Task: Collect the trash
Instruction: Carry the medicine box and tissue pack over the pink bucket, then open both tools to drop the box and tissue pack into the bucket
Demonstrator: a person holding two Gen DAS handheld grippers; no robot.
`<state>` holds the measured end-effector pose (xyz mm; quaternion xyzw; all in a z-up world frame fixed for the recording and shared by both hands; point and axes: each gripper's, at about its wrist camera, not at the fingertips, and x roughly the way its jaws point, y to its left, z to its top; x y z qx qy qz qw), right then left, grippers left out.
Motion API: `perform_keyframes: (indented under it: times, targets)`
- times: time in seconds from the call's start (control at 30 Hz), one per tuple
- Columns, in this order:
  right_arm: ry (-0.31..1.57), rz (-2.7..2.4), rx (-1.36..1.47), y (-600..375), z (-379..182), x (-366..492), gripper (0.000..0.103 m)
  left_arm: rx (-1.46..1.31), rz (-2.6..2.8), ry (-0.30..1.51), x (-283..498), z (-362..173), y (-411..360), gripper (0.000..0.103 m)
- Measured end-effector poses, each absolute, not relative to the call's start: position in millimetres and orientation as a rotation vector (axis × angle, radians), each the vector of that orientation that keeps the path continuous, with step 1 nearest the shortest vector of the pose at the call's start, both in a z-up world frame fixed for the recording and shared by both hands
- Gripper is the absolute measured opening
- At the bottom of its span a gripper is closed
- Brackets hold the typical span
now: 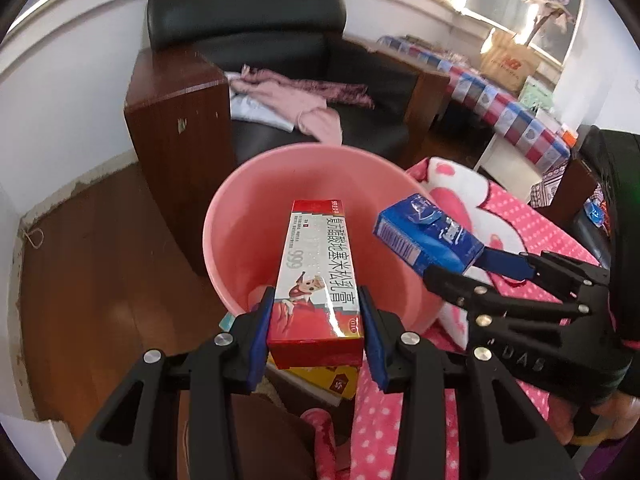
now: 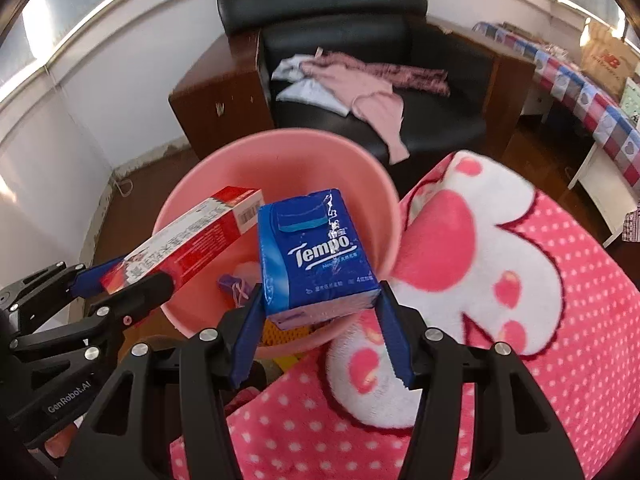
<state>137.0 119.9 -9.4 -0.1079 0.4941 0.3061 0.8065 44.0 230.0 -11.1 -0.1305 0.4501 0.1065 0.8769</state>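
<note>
My left gripper (image 1: 316, 316) is shut on a red and white medicine box (image 1: 316, 276) and holds it over the pink plastic basin (image 1: 248, 184). My right gripper (image 2: 320, 308) is shut on a blue Tempo tissue pack (image 2: 316, 256), also over the basin (image 2: 192, 184). In the left wrist view the tissue pack (image 1: 428, 236) hangs at the basin's right rim in the right gripper (image 1: 476, 264). In the right wrist view the medicine box (image 2: 192, 240) reaches in from the left, held by the left gripper (image 2: 116, 280). Small scraps (image 2: 240, 284) lie in the basin's bottom.
A pink dotted blanket (image 2: 500, 280) lies right of the basin. A yellow box (image 1: 328, 380) lies under it. A black armchair (image 2: 360, 40) with pink clothes (image 2: 360, 88) stands behind, with wooden arms (image 1: 180, 120). A table with a checked cloth (image 1: 512, 120) stands far right. The floor (image 1: 100, 260) is wood.
</note>
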Motion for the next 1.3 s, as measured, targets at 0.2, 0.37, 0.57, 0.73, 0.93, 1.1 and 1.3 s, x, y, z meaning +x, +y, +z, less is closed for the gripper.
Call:
perform_keyframes:
  times: [0.2,0.37,0.57,0.73,0.93,1.1,1.3]
  targets:
    - [1.102,0.643,-0.258,132,-17,148,0.056,-0.305,0.207,1.013,66,-17,251,0.039]
    - [1.116,0.641,-0.252,137,-17,154,0.056,-0.361,0.178,1.083,82,-23,264,0.039]
    - [1.104,0.644,-0.263,138,-16,153,0.056,-0.333,0.173,1.112,88,-28,257,0.039]
    - [1.088,0.638,-0.23,132,-12,154,0.056,-0.29,0.184,1.135,88,-28,252,0.041]
    - [1.063,0.636,-0.209,123,-4,150,0.056,-0.305,0.209,1.151,89,-30,254,0.044]
    - [1.044,0.635,-0.19,116,1,147,0.056,-0.321,0.206,1.116,83,-23,253,0.044]
    - [1.033,0.638,-0.163,107,4,141,0.056,-0.333,0.22,1.025,69,-9,248,0.045]
